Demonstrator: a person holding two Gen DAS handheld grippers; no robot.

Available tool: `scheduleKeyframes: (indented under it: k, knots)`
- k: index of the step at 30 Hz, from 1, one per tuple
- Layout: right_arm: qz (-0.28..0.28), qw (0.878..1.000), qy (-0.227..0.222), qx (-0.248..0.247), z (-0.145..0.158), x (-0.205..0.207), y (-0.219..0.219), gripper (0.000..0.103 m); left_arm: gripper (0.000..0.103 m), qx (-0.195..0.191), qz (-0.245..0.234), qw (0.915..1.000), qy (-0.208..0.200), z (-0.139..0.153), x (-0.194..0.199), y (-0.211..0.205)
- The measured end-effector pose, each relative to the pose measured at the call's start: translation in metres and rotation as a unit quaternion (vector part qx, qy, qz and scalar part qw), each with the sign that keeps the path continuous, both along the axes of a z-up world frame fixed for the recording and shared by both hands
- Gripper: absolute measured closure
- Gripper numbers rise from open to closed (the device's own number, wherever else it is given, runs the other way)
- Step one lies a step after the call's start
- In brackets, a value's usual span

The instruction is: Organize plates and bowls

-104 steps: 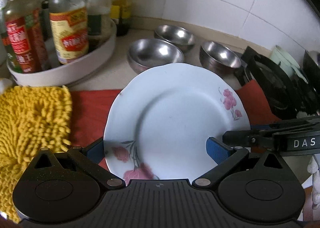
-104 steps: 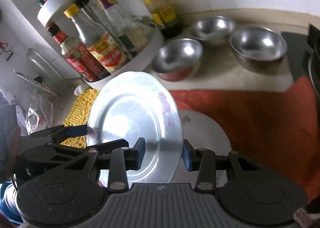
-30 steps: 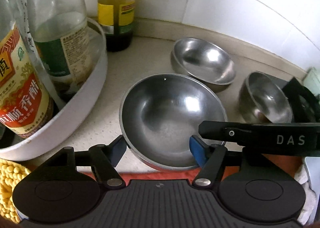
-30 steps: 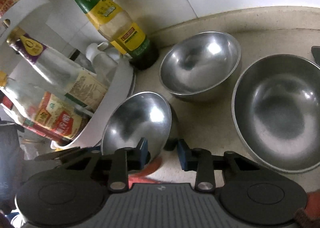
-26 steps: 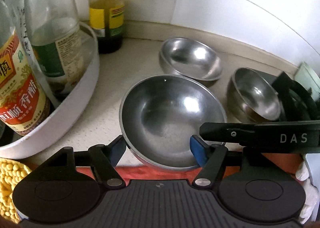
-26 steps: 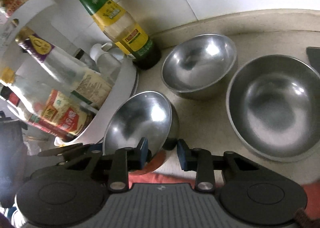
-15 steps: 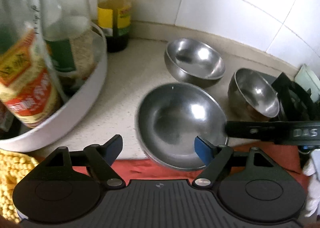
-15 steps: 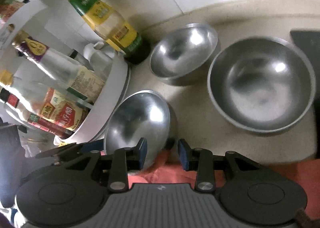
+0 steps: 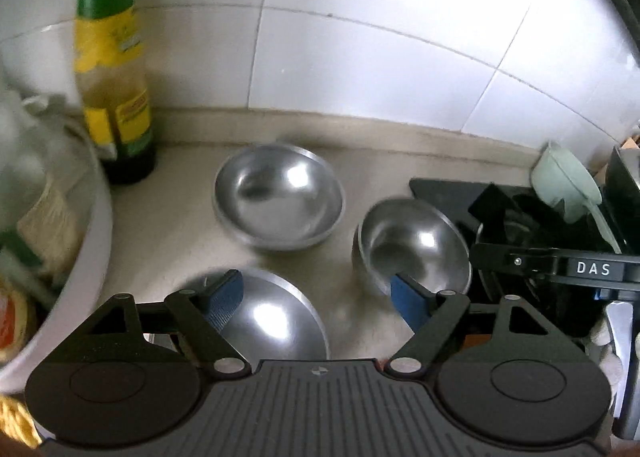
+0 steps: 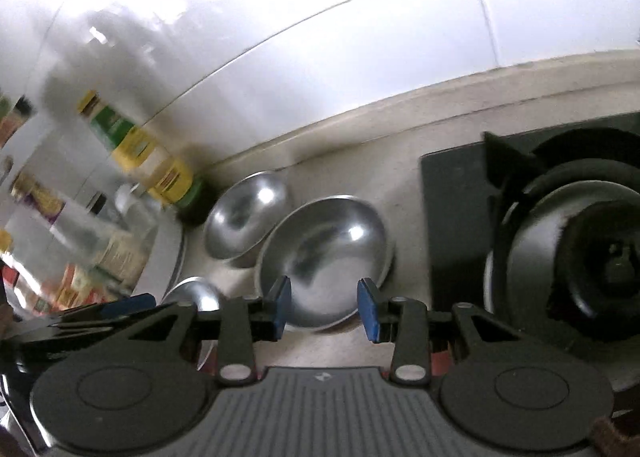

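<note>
Three steel bowls sit on the beige counter by the tiled wall. In the left wrist view the near bowl (image 9: pixel 260 321) lies under my open left gripper (image 9: pixel 316 293), the back bowl (image 9: pixel 278 197) stands behind, and the right bowl (image 9: pixel 416 253) sits by the stove. In the right wrist view my right gripper (image 10: pixel 325 307) is open and empty, its blue pads (image 10: pixel 368 307) just above the near rim of the right bowl (image 10: pixel 324 253). The back bowl (image 10: pixel 244 213) and the near bowl (image 10: pixel 192 295) lie to its left.
A white turntable tray (image 9: pixel 86 281) with sauce bottles stands at the left, and a yellow-labelled bottle (image 9: pixel 114 97) by the wall. The black gas stove (image 10: pixel 560 241) is at the right. A pale green utensil (image 9: pixel 568 185) leans at the far right.
The right gripper has let go of the near bowl, opened wider and moved right over the bowl by the stove. The left gripper has risen and opened wider.
</note>
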State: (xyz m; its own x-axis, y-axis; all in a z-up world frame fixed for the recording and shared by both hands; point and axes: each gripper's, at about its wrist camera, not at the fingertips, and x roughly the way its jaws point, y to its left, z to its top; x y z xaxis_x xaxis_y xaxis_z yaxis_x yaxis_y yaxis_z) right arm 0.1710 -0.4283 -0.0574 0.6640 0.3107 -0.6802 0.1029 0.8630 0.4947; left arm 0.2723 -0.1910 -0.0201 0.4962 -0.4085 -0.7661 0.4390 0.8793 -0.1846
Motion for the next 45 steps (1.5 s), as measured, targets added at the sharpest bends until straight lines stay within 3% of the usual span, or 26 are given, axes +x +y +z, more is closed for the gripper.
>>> scheduleKeyframes:
  k: [3,8,15,18,22,25,27,37,45]
  knots:
    - [0.011,1.000,-0.016,-0.011,0.009,0.013,-0.004,0.069,0.015,0.010,0.035,0.9993,-0.001,0.000,0.025,0.001]
    - [0.037,0.999,-0.022,-0.006,0.010,0.070,0.000,0.069,0.015,0.026,0.093,0.9952,0.016,-0.012,0.066,0.005]
    - [0.100,0.995,0.019,-0.012,-0.018,0.149,0.035,0.069,0.015,0.057,0.110,0.9917,0.037,-0.032,0.100,0.006]
    - [0.127,0.991,0.032,-0.021,-0.026,0.166,0.047,0.067,0.023,0.073,0.113,0.9892,0.058,-0.047,0.111,0.004]
    - [0.135,0.989,0.054,-0.037,-0.035,0.178,0.055,0.071,0.041,0.078,0.098,0.9901,0.063,-0.057,0.116,-0.002]
    - [0.137,0.988,0.063,-0.030,-0.039,0.184,0.054,0.077,0.045,0.076,0.079,0.9908,0.081,-0.062,0.115,-0.010]
    - [0.140,0.987,0.074,-0.028,-0.045,0.186,0.053,0.088,0.046,0.084,0.070,0.9907,0.080,-0.067,0.114,-0.015]
    - [0.145,0.987,0.073,-0.024,-0.047,0.179,0.059,0.090,0.040,0.086,0.071,0.9927,0.044,-0.050,0.104,-0.020]
    - [0.144,0.989,0.027,-0.020,-0.010,0.169,0.061,0.090,0.037,0.070,0.073,0.9949,-0.003,-0.009,0.079,-0.016]
